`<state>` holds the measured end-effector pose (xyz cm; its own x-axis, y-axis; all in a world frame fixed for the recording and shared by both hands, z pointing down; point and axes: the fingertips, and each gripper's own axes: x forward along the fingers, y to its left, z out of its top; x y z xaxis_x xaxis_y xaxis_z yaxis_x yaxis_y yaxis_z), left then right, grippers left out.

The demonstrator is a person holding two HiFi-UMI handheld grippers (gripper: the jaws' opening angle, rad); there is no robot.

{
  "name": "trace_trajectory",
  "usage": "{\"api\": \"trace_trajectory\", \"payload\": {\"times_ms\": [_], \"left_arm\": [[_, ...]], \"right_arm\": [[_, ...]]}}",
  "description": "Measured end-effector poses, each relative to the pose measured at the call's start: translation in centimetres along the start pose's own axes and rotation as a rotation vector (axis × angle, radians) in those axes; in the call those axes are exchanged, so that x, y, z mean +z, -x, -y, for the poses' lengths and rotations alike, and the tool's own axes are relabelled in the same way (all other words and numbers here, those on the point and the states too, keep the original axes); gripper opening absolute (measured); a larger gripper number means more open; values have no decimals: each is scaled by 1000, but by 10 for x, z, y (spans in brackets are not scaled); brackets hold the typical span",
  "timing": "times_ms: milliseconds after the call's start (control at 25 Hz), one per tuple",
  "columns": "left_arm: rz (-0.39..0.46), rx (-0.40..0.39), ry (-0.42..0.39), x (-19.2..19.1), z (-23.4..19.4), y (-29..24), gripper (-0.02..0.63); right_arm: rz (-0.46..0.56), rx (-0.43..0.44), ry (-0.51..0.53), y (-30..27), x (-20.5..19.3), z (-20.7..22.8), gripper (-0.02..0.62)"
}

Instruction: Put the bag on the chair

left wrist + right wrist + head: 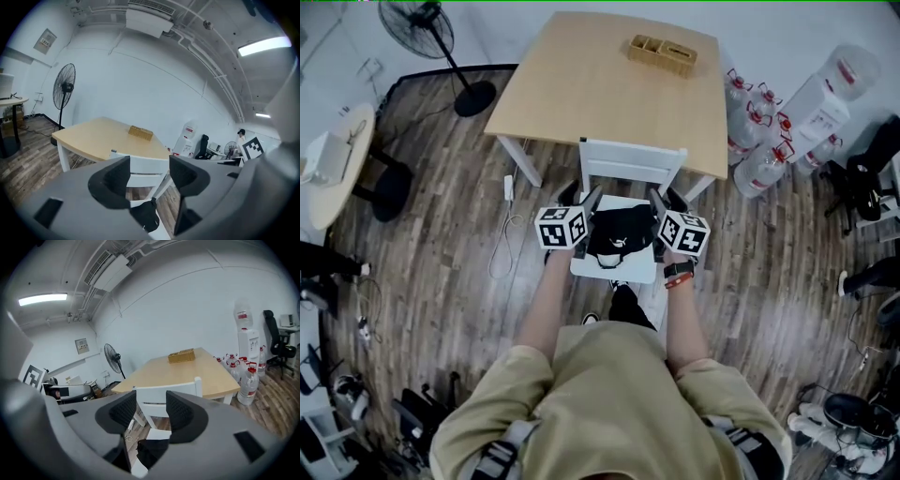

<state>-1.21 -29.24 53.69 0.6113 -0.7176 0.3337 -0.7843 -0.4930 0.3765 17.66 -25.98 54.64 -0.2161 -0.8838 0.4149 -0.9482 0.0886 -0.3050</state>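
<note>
The black bag [621, 234] lies slumped on the seat of the white chair [633, 161], which is drawn up to the near edge of the pale wooden counter [581, 84]. The bag covers most of the seat, with a strip of white showing at the front.

The person stands right at the chair with both arms stretched forward. The left gripper [584, 201] is at the bag's left side and the right gripper [661, 201] at its right, so the bag sits between them in the head view. The left gripper's jaws stand partly apart with nothing between the pads; through the gap only the chair's backrest shows, and the bag is lower down, beneath them. The right gripper's jaws are likewise partly apart and hold nothing, with the bag again below them.

A shallow wooden tray [662, 53] rests at the far side of the counter. A standing fan [422, 23] is off to the left. Water bottles [759, 141] cluster by a water dispenser [825, 94] to the right, on the plank floor [450, 234].
</note>
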Motion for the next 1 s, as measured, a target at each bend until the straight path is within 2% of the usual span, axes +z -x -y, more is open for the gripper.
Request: {"api": "trace_trajectory", "payload": {"times_ms": [320,480,640,1000], "left_arm": [[57,88,-171,36,3,33,214],[109,81,-195,54,7,45,177],[156,77,-254,67,14,51,126],[167,110,-250,66,0,56,54]], "right_arm": [[86,-16,87,24,36,-33,158],[113,-11,109,29,47,-47,136],[132,-24,161,32,55,-58,116],[162,-33,215,32,64,-72,55]]}}
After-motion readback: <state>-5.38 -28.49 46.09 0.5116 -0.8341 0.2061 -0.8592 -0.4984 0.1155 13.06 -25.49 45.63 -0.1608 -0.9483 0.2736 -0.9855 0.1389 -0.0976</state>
